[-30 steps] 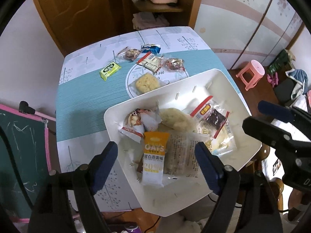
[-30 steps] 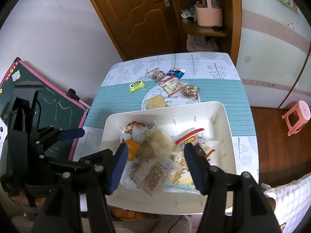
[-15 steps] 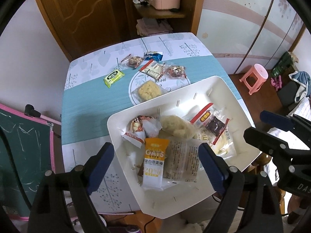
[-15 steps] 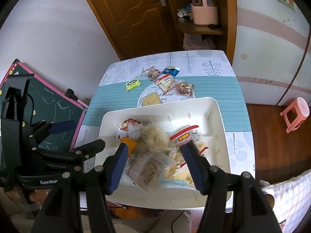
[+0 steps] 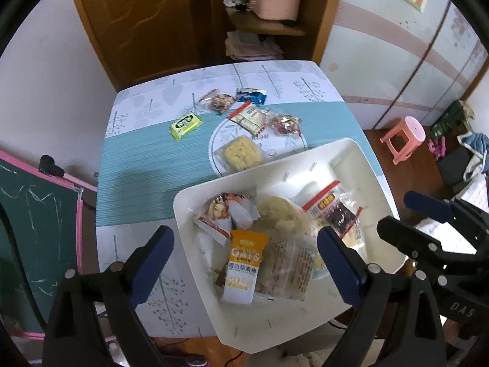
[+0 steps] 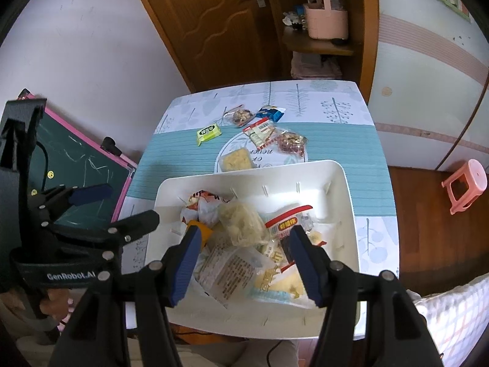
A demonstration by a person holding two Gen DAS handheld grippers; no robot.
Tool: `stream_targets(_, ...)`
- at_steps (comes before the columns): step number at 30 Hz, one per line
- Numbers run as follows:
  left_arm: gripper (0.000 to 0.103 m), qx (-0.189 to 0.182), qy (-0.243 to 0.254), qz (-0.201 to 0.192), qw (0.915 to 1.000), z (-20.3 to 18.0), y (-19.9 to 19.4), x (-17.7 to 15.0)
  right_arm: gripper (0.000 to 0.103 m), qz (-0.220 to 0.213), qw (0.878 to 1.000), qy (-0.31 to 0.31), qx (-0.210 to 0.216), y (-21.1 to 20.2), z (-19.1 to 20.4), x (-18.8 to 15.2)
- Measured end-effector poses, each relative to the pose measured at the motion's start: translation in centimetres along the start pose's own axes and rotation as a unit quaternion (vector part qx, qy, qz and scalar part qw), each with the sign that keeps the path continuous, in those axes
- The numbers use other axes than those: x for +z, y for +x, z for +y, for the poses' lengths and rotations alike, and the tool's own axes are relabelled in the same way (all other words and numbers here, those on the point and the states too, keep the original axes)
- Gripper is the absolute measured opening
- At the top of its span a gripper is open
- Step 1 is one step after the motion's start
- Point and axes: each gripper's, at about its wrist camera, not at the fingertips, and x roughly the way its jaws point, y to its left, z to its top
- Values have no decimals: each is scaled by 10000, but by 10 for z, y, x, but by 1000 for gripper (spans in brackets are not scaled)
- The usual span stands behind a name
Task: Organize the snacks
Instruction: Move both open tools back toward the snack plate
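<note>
A white bin [image 5: 345, 156] [image 6: 336, 171] stands at the table's near edge and holds several snack packs, among them an orange oats bar [image 5: 244, 266]. Loose on the table beyond it lie a yellow cake pack [image 5: 241, 153] [image 6: 236, 159], a green pack [image 5: 185, 124] [image 6: 208, 132], a red-edged pack [image 5: 249, 118], a red nut pack [image 5: 285, 124], a clear nut pack [image 5: 219, 101] and a blue pack [image 5: 251, 95]. My left gripper [image 5: 244, 263] is open and empty, high above the bin. My right gripper [image 6: 244, 260] is open and empty above the bin.
A green chalkboard with a pink frame [image 5: 36, 232] leans left of the table. A pink stool [image 5: 405, 136] stands on the wooden floor to the right. A wooden door and a shelf with a pink basket [image 5: 275, 0] are behind the table.
Both grippers have risen and drawn back from the bin, so more of the table shows. Both stay open. The snacks have not moved.
</note>
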Motion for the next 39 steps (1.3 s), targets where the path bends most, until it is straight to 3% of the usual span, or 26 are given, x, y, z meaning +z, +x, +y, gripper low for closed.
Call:
stream_targets(9, 94, 162, -309, 5, 9994, 14, 10, 25, 60, 166, 9998, -87, 88, 19, -3, 17)
stream_targets(16, 94, 461, -425, -417, 9972, 26, 4, 59, 60, 276, 9994, -28, 204, 35, -13, 38)
stream_targets(22, 94, 579, -510, -530, 9956, 42, 13, 84, 60, 277, 9995, -51, 159, 48, -23, 68)
stream_targets(32, 94, 722, -599, -263, 9952, 74, 71, 133, 60, 335, 9989, -301, 92, 96, -38, 137)
stream_targets(39, 94, 929, 30, -62, 9957, 88, 135, 168, 60, 794, 9947, -449, 478, 167, -49, 183)
